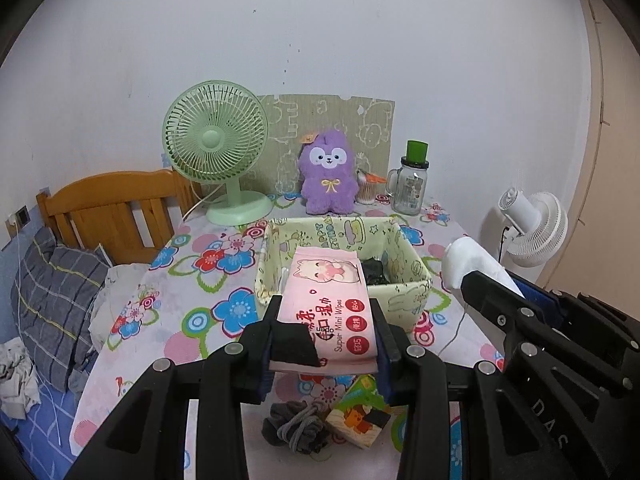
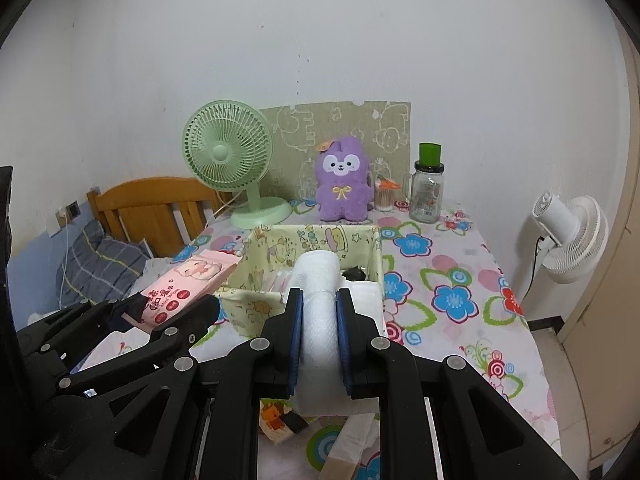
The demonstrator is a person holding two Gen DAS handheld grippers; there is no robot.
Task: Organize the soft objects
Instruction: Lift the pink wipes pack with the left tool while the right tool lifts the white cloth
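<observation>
My left gripper [image 1: 325, 312] is shut on a pink pack of wet wipes [image 1: 326, 296], held above the table in front of the pale yellow fabric bin [image 1: 404, 290]. The same pack [image 2: 182, 286] shows at the left of the right wrist view. My right gripper [image 2: 319, 300] is shut on a rolled white towel [image 2: 318, 300], also raised just before the bin [image 2: 256, 280]; the towel [image 1: 466, 258] appears at the right of the left wrist view. A dark item [image 1: 374, 270] lies inside the bin. A grey scrunchy cloth [image 1: 296, 426] rests on the table below the left gripper.
A green desk fan [image 1: 216, 140], a purple plush toy [image 1: 329, 178], a cotton swab pot [image 1: 367, 190] and a glass jar with a green lid [image 1: 410, 188] stand at the table's back. A picture block [image 1: 358, 414] lies near the front. A white fan [image 1: 534, 228] stands right, a bed [image 1: 52, 292] left.
</observation>
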